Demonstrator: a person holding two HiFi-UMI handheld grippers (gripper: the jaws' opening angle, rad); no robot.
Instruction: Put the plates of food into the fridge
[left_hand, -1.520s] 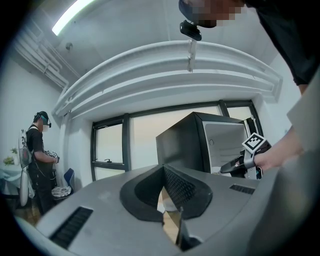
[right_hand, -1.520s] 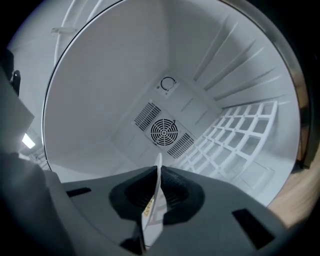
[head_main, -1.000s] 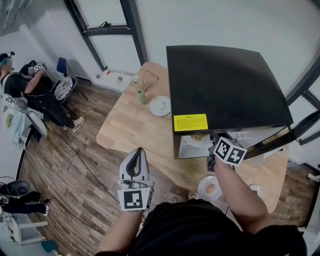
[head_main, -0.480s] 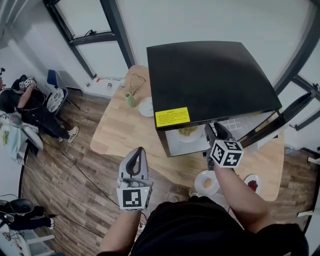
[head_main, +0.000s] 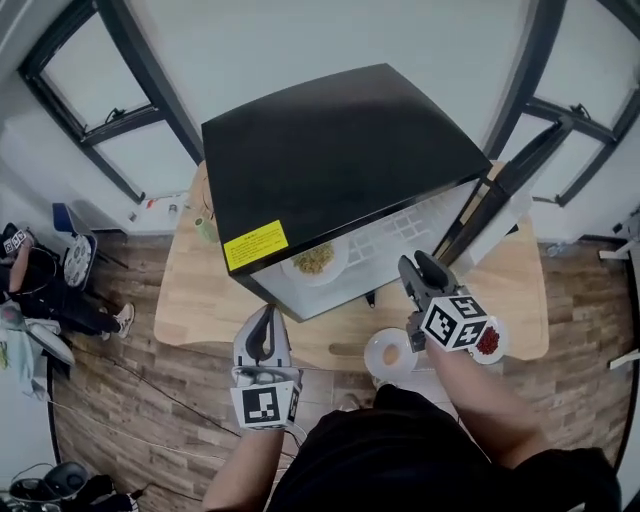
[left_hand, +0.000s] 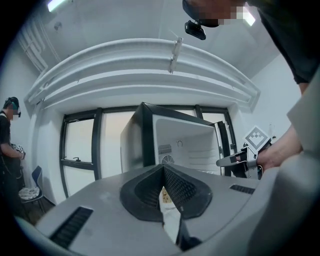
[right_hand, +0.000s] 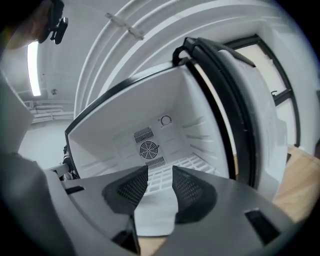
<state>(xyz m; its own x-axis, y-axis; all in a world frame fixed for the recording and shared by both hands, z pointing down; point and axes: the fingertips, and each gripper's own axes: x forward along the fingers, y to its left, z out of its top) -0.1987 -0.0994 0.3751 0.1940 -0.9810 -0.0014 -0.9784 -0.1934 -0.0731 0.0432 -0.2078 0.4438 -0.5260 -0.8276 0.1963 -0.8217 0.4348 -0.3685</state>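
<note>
A black mini fridge (head_main: 340, 140) stands on the wooden table (head_main: 200, 300) with its door (head_main: 490, 195) swung open to the right. A white plate of noodles (head_main: 315, 258) rests on the fridge's wire shelf. My right gripper (head_main: 412, 264) hovers just outside the opening, open and empty; its view looks into the white interior (right_hand: 150, 135) past the gripper (right_hand: 160, 169). On the table near it lie a plate with a pale bun (head_main: 390, 352) and a plate of red food (head_main: 490, 342). My left gripper (head_main: 265, 315) hangs before the table's near edge, shut (left_hand: 163, 167) and empty.
A green vase (head_main: 205, 226) stands at the table's far left, beside the fridge. A person (head_main: 30, 290) sits at the left on the wooden floor (head_main: 110, 400). Dark window frames (head_main: 110, 110) line the wall behind. The open door blocks the table's right side.
My right gripper has drawn back out of the fridge, leaving the noodle plate on the shelf. The head view has swung, so the fridge appears further left. The left gripper has held still.
</note>
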